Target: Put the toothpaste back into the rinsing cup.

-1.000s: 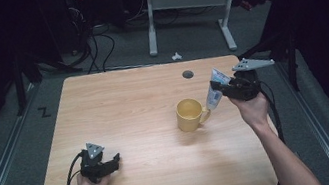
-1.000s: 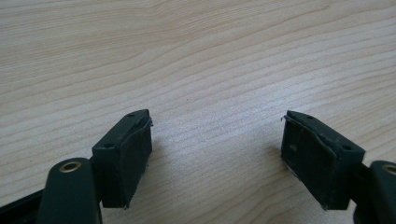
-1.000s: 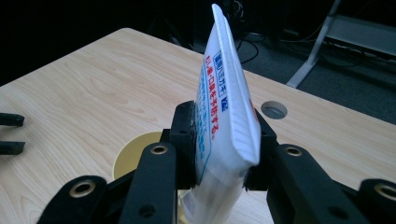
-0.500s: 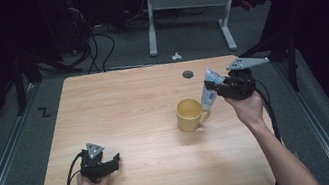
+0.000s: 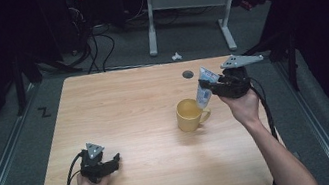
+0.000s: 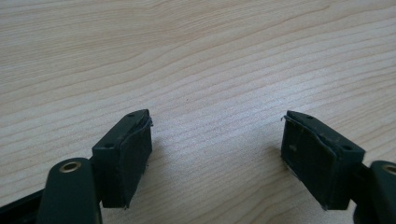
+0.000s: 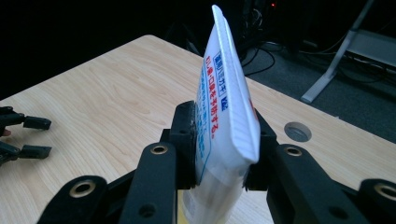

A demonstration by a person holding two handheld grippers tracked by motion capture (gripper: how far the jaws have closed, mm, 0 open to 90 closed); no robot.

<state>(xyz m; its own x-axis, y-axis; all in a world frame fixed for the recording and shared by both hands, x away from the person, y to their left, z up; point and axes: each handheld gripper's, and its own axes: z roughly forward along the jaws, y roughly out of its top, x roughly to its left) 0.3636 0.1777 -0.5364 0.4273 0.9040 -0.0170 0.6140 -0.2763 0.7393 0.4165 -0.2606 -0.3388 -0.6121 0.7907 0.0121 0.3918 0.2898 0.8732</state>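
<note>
A yellow mug [image 5: 189,114] stands on the wooden table [image 5: 124,104], right of its middle, handle to the right. My right gripper [image 5: 211,88] is shut on a white tube with blue and red print [image 5: 203,87], holding it tilted just above the mug's right rim. In the right gripper view the tube [image 7: 227,107] is pinched between both pads, crimped end up. My left gripper [image 5: 108,162] rests on the table near the front left corner, open and holding nothing. In the left gripper view its fingers [image 6: 125,154] stand wide apart over bare wood.
A round cable hole [image 5: 188,74] sits in the table behind the mug. Beyond the far edge, a white desk frame [image 5: 188,2] and cables [image 5: 93,43] are on the dark floor. The other gripper's fingertips [image 7: 35,123] appear far left in the right gripper view.
My right gripper has carried the tube a little to the left, closer over the mug, and the tube stands more upright. The left gripper has stayed in place.
</note>
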